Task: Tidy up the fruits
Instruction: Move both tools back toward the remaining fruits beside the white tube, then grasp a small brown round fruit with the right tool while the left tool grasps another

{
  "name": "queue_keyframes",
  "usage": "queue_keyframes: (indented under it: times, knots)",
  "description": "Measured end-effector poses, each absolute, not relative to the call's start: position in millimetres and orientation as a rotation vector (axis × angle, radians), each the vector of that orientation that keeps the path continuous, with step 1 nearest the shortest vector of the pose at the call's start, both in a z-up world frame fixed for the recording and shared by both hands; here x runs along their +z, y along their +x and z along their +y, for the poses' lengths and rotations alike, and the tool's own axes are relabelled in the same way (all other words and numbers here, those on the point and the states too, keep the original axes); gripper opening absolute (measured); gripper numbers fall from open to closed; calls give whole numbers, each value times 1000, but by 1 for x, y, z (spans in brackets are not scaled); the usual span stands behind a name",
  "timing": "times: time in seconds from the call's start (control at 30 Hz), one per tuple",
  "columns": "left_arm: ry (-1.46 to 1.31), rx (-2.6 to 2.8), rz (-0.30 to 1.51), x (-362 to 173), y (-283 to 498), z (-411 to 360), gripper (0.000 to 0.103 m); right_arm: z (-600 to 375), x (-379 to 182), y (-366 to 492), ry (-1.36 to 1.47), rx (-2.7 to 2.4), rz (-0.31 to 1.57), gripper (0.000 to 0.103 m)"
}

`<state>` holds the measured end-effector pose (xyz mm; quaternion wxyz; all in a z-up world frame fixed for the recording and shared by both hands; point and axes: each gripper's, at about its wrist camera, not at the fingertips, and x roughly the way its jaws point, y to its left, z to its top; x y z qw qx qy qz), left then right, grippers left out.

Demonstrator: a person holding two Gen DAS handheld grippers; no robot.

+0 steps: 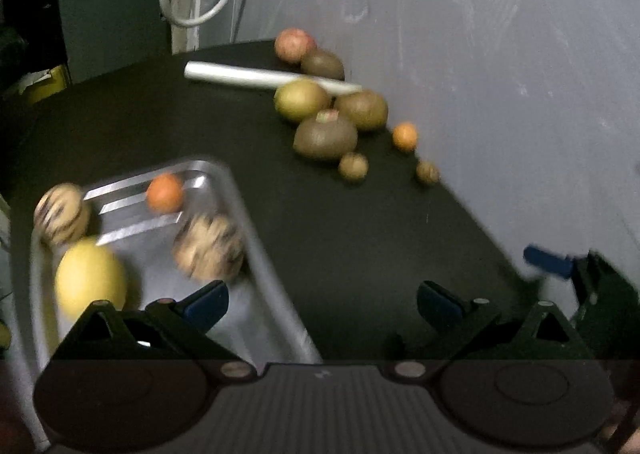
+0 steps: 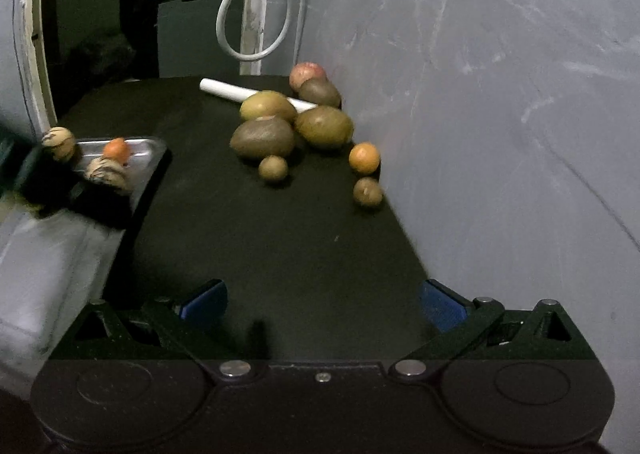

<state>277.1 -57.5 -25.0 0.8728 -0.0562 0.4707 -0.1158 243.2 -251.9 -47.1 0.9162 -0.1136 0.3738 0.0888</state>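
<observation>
While both grippers hang low over the dark desk (image 2: pixel 280 238), nothing's between either pair of fingers. The left gripper (image 1: pixel 322 304) has its blue fingers spread wide, left one above the metal tray (image 1: pixel 264 266) near the desk's left edge. The right gripper (image 2: pixel 323 300) is spread too, over bare desk. In the tray: a yellow fruit (image 1: pixel 91 280), a small orange (image 1: pixel 165 193) and two striped tan ones, pretty blurry. The brown-green fruit pile (image 2: pixel 276 130) sits at the far right edge beside the wall. No readable writing.

Right tongs (image 2: pixel 323 304) spread wide over dark table (image 2: pixel 260 238); fruit pile (image 2: pixel 296 126) by wall; metal tray (image 2: pixel 148 158) left.
</observation>
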Motion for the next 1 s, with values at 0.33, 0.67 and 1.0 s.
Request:
queue_keyframes:
  times: [0.33,0.67,1.0]
  knots:
    - [-122,-200,969,-40,366,-93,102,-252,-68,313,-145,161,749,92]
    - [-148,-180,1022,-69,404,-105,100,-250,-89,348,-72,24,735,74]
    - [-144,-207,1034,-79,415,-116,75,-251,-96,366,-61,-36,719,56]
